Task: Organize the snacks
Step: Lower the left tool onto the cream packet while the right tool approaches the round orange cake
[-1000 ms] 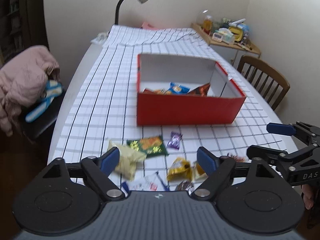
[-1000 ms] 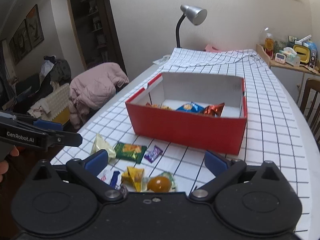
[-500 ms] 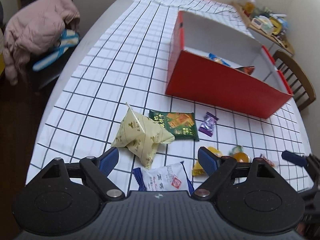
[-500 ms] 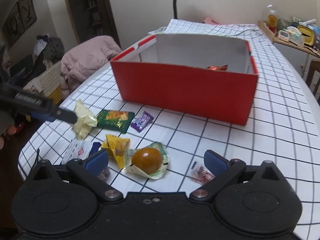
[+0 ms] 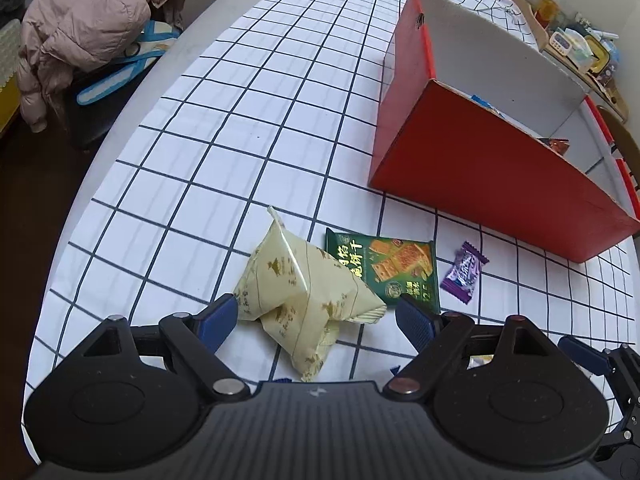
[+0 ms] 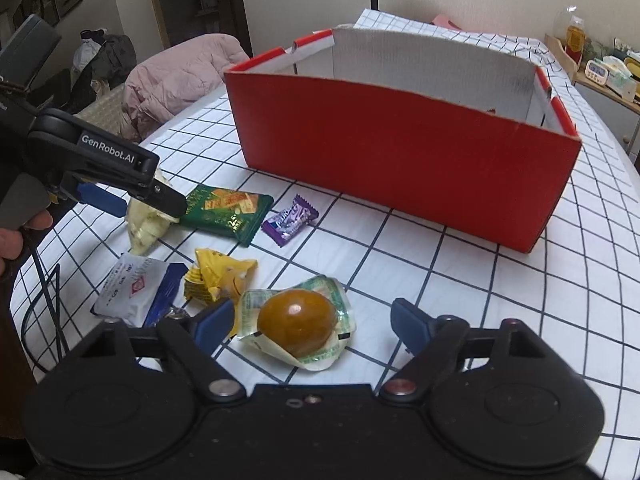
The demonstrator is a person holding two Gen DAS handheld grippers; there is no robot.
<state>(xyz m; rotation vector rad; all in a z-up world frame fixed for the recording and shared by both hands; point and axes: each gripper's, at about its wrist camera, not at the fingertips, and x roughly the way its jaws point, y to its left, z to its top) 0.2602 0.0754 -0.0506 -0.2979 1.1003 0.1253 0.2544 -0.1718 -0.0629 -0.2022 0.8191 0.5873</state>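
My left gripper (image 5: 316, 318) is open, its blue pads on either side of a cream pyramid-shaped snack pack (image 5: 304, 292) on the checked tablecloth. My right gripper (image 6: 312, 322) is open around a brown egg in a clear green-printed wrapper (image 6: 298, 322). A green cracker packet (image 5: 392, 266) and a purple candy (image 5: 464, 272) lie beside the cream pack. The red box (image 6: 400, 148) with white inside stands behind them and holds a few snacks (image 5: 558, 145). A yellow wrapper (image 6: 218, 276) and a white-and-blue sachet (image 6: 132, 292) lie left of the egg.
The left gripper (image 6: 100, 176) reaches over the cream pack in the right wrist view. A chair with a pink jacket (image 5: 84, 20) stands off the table's left edge. A shelf with bottles and a clock (image 6: 600, 64) sits at the far right.
Both grippers have lowered and moved forward. The left now brackets the cream pack and the right brackets the egg. Both jaws stay open.
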